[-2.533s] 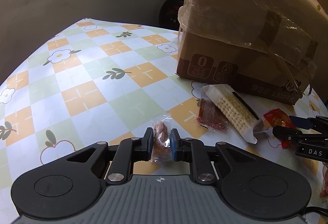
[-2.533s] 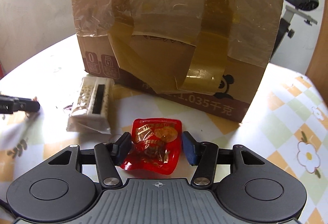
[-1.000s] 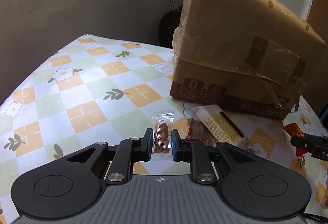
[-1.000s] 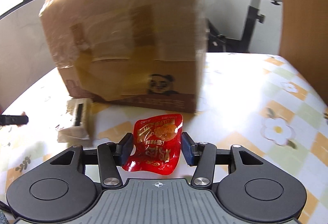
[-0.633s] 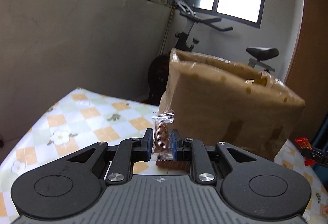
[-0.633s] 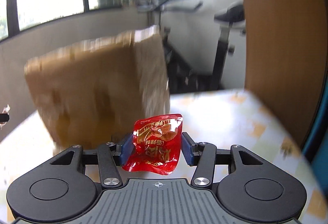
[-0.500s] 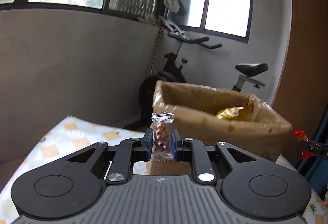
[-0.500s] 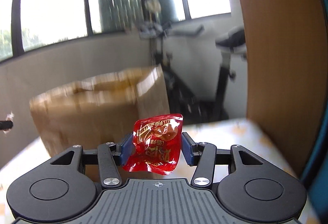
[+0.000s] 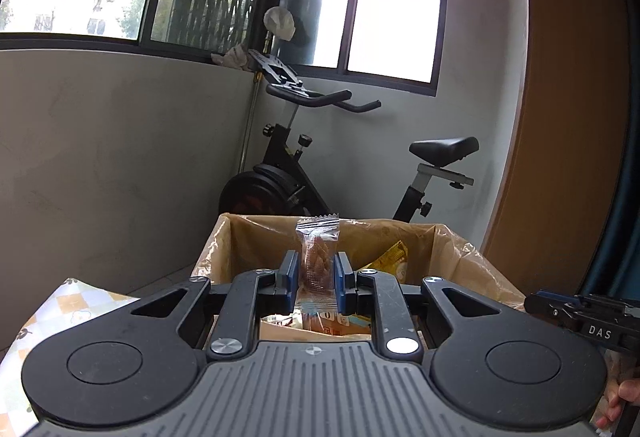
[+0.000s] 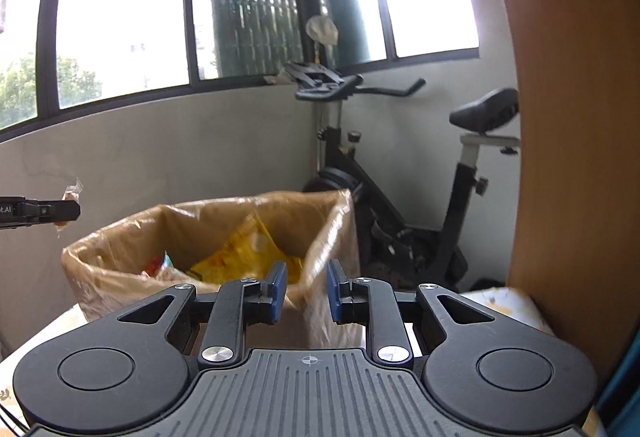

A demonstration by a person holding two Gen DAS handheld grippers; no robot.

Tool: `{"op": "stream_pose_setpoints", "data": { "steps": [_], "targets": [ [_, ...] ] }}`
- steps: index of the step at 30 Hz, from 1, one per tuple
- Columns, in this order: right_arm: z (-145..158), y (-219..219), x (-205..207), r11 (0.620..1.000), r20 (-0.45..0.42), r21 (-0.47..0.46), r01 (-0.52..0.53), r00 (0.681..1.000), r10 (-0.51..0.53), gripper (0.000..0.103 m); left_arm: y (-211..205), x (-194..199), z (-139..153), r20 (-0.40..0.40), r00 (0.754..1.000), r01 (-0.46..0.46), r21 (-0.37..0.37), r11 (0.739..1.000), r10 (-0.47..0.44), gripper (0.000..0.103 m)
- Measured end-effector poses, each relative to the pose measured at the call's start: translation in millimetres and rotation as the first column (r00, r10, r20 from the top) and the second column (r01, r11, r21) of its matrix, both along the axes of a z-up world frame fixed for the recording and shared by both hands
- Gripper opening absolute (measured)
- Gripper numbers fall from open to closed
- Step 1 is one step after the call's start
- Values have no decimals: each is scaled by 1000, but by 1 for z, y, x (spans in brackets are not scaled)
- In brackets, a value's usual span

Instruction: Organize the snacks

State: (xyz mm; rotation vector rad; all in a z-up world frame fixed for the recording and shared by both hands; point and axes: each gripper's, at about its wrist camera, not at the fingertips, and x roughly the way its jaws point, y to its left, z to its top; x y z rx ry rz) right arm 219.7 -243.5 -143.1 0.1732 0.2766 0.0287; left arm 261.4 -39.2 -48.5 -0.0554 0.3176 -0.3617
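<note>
OK, left gripper [image 9: 314, 269]: pinching wrapped candy [image 9: 318, 237] above cardboard box [image 9: 256, 237] near rim, 12 o'clock.
Right gripper [image 10: 306, 277]: jaws just closing, drawn in, nothing between.
Risk: early release drops candy short, onto table [image 9: 80, 301].

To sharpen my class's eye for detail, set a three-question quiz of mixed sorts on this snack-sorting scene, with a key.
1. What is clamped in the left gripper?
2. True or false: the cardboard box is empty.
3. What stands behind the box? A exercise bike; B fridge; C sofa.
Key: 1 a clear-wrapped snack; 2 false, a yellow packet lies inside; 3 A.
</note>
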Motion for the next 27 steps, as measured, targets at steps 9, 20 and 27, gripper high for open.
{"op": "stream_pose_setpoints", "data": {
  "steps": [9, 20, 27],
  "targets": [
    [-67, 25, -27, 999, -151, -30, -42, 988, 37, 27, 26, -10, -11, -32, 999, -8, 5, 1000, 8, 20],
    [-152, 107, 42, 936, -449, -96, -338, 854, 262, 58, 30, -13, -5, -21, 1000, -22, -4, 1000, 22, 20],
    [-158, 109, 46, 939, -463, -115, -324, 854, 238, 46, 30, -13, -7, -25, 999, -24, -14, 1000, 24, 20]
  ]
}}
